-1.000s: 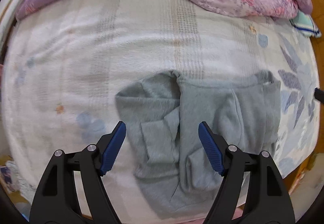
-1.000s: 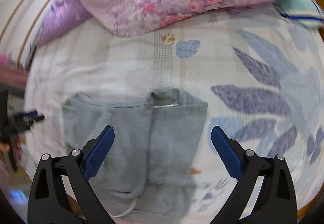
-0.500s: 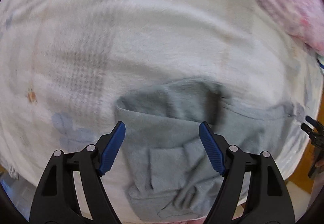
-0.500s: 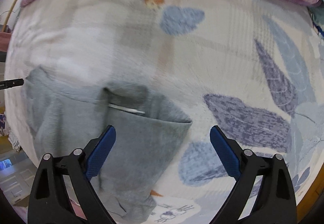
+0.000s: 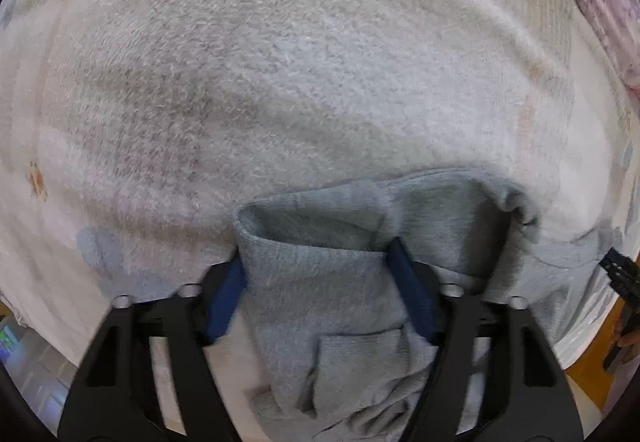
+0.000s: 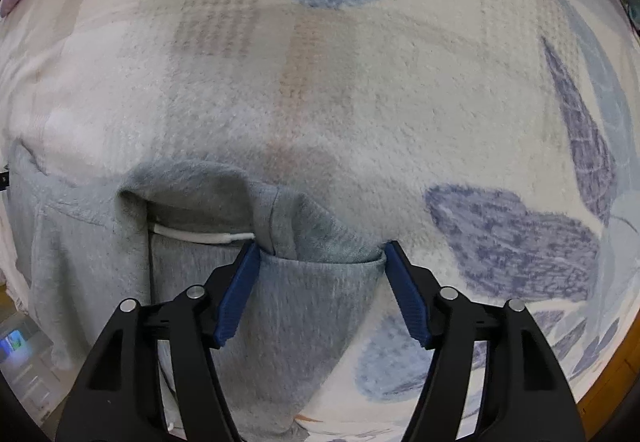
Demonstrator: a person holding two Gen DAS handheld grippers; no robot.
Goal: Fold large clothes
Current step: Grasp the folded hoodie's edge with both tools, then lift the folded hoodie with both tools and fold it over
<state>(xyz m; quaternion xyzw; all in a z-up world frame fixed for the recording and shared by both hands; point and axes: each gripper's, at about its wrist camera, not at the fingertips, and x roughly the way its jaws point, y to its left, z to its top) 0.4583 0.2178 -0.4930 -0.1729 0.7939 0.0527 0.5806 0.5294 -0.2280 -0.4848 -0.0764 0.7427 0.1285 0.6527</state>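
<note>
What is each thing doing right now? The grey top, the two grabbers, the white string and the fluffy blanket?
Grey top: partly folded, bunched at both far corners.
Left gripper: jaws just closing, a corner of the top pinched between them.
Right gripper: jaws just closing, the other corner pinched between them.
White string: lying loose on the top.
Fluffy blanket: spread flat under the top.

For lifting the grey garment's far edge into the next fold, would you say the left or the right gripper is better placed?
Neither clearly: the left gripper and the right gripper have just been closing, each on its own corner of the grey garment.
</note>
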